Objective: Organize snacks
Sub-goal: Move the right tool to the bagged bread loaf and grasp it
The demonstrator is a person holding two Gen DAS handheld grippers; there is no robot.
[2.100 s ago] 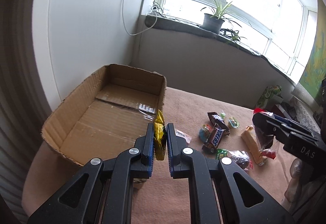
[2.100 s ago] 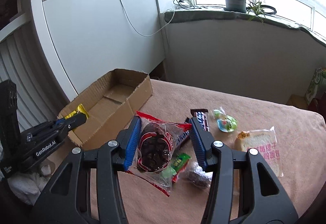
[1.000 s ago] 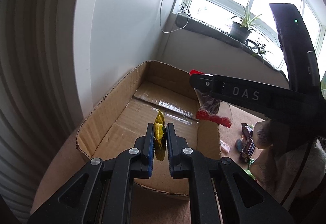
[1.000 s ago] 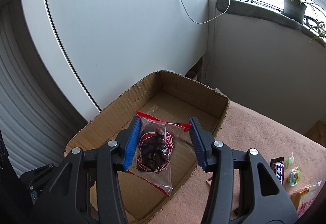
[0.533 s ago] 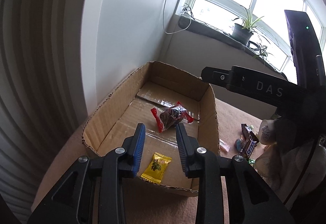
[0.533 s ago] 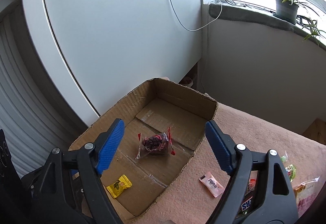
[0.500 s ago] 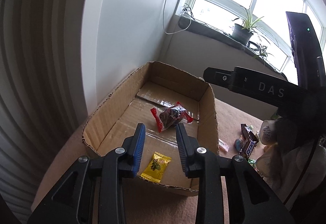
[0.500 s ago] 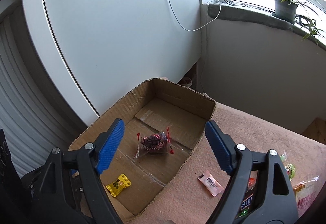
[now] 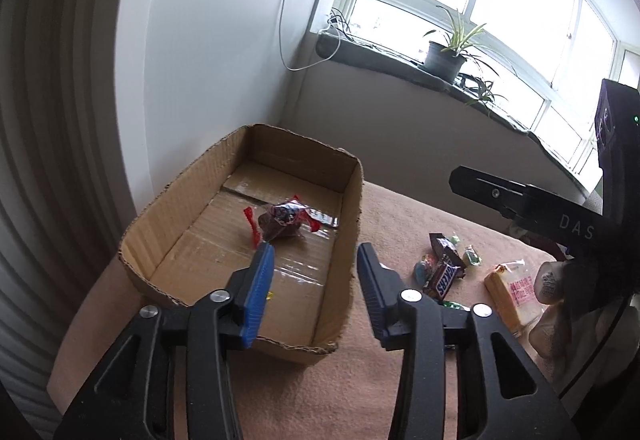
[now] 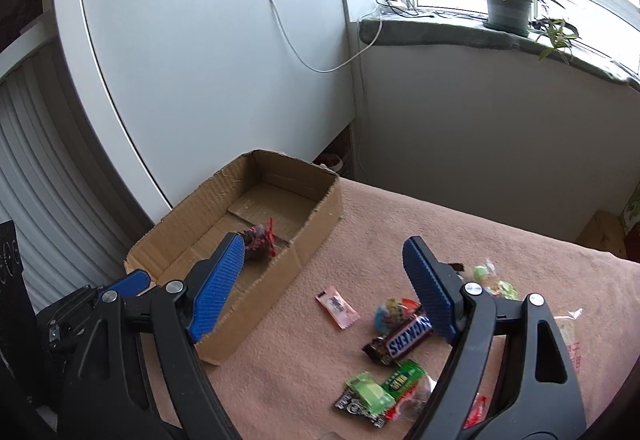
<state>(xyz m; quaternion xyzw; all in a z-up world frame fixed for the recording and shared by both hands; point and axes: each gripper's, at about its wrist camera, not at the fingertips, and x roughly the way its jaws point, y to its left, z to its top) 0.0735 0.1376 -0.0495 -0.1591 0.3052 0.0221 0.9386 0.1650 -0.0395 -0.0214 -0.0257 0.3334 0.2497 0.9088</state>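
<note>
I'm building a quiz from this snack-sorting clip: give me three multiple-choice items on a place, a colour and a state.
1. Where does the red-edged snack bag lie?
A. in the cardboard box
B. on the windowsill
C. beside the Snickers bar

2. What colour is the small flat sachet on the cloth?
A. blue
B. pink
C. black

3. How is the right hand-held gripper?
A. shut on a bar
B. shut, empty
C. open, empty

Answers: 1 A, it rests on the box floor; 2 B, pale pink wrapper; 3 C, pads wide apart, nothing between.

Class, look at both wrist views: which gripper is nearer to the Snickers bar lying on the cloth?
Right. The right gripper hangs open with its right finger directly above the Snickers bar. The left gripper, also open, sits over the cardboard box edge, left of the bar.
</note>
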